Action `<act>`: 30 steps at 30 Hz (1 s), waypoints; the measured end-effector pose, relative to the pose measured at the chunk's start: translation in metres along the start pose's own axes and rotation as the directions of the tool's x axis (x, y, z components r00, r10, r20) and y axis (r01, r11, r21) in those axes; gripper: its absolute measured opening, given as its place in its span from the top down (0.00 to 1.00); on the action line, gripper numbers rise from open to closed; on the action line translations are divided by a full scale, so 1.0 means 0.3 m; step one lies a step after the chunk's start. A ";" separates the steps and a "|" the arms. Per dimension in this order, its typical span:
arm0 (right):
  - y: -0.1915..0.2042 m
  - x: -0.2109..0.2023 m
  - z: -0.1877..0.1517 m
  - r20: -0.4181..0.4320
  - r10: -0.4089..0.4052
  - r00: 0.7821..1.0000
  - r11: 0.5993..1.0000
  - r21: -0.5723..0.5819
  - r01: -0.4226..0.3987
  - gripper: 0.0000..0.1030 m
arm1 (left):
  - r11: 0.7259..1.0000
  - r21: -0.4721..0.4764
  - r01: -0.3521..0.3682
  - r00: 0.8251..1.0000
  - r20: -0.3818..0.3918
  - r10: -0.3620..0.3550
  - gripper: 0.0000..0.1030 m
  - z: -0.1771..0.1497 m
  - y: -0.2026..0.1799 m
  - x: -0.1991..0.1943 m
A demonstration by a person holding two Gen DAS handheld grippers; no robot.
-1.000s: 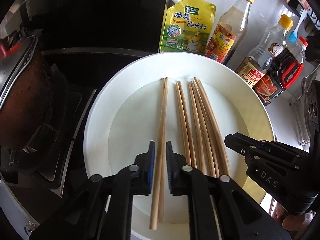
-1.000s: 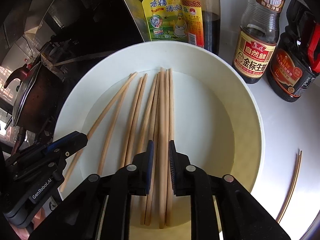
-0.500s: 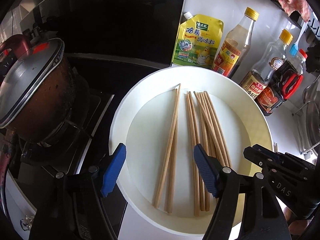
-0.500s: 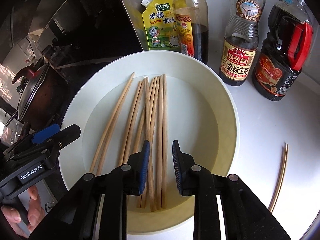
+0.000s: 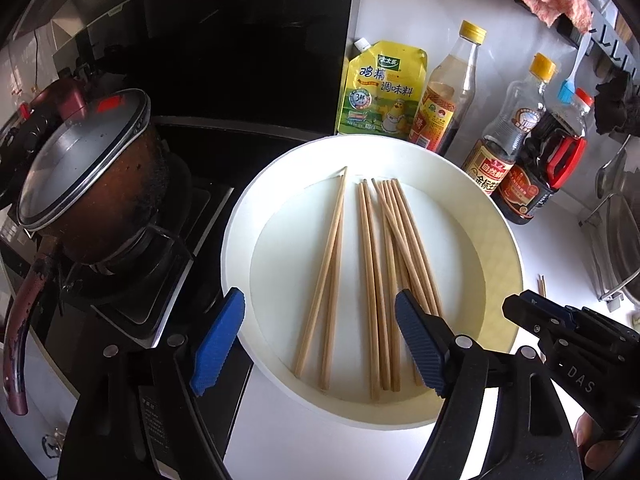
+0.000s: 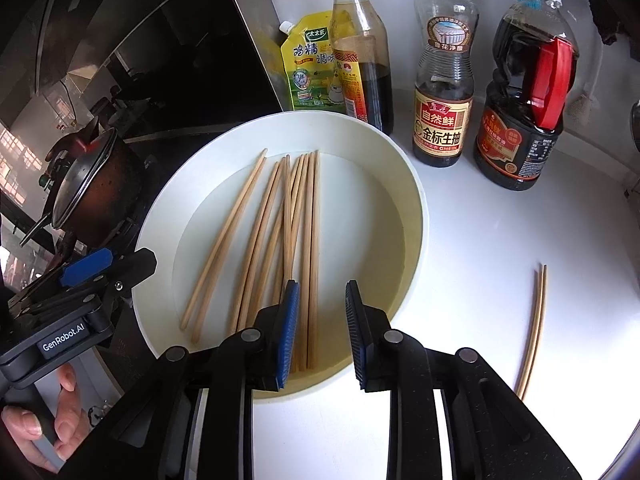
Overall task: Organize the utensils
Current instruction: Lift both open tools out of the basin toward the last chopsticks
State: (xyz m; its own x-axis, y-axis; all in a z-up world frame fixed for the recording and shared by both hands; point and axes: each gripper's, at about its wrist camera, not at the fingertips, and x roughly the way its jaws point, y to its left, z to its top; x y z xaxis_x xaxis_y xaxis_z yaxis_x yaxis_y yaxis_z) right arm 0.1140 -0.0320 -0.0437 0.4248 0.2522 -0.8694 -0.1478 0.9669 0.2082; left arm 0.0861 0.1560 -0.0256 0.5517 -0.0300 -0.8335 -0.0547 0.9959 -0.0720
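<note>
Several wooden chopsticks lie in a wide white plate (image 5: 237,248): a splayed pair (image 5: 332,264) on its left side and a bunch (image 5: 384,264) side by side in the middle. My left gripper (image 5: 320,296) hovers above the plate's near edge, its jaws opening wide, with nothing between the blue pads. In the right wrist view the same bunch (image 6: 306,216) lies under my right gripper (image 6: 322,284), whose pads stand a little apart and touch no stick. Another chopstick pair (image 6: 534,328) lies on the white counter to the right of the plate (image 6: 416,208).
A lidded brown pot (image 5: 92,184) sits on the stove left of the plate. Behind the plate stand a yellow seasoning pouch (image 5: 378,92) and three sauce bottles (image 5: 444,92) (image 5: 508,132) (image 5: 548,160). A person's hand (image 6: 48,424) holds the left gripper's handle.
Both grippers were shut on chopsticks in the plate; both have let go, risen and drawn back. The left jaws have opened wide, the right ones a little.
</note>
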 end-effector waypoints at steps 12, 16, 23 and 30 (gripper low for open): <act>-0.076 -0.133 -0.112 0.032 -0.024 0.999 1.000 0.015 0.024 0.65 | 0.999 0.026 0.022 0.999 0.028 -0.022 0.16 -0.083 -0.110 -0.108; -0.122 -0.169 -0.160 0.042 -0.038 0.998 0.999 0.032 0.037 0.62 | 0.998 0.049 0.030 0.999 0.023 -0.031 0.15 -0.117 -0.163 -0.122; -0.234 -0.236 -0.237 0.085 -0.054 0.995 0.995 0.093 0.046 0.48 | 0.995 0.086 0.049 0.999 0.005 -0.049 0.09 -0.165 -0.249 -0.121; -0.375 -0.265 -0.313 0.089 -0.106 0.990 0.982 0.163 0.091 0.45 | 0.991 0.094 0.094 0.995 -0.033 -0.091 0.09 -0.213 -0.355 -0.097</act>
State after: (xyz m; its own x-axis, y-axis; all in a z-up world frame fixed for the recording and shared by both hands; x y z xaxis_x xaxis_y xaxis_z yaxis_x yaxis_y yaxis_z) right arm 0.0128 -0.1647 -0.0401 0.5162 0.1505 -0.8431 0.0393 0.9793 0.1988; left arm 0.0228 0.0454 -0.0288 0.5268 -0.1231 -0.8410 0.0759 0.9923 -0.0977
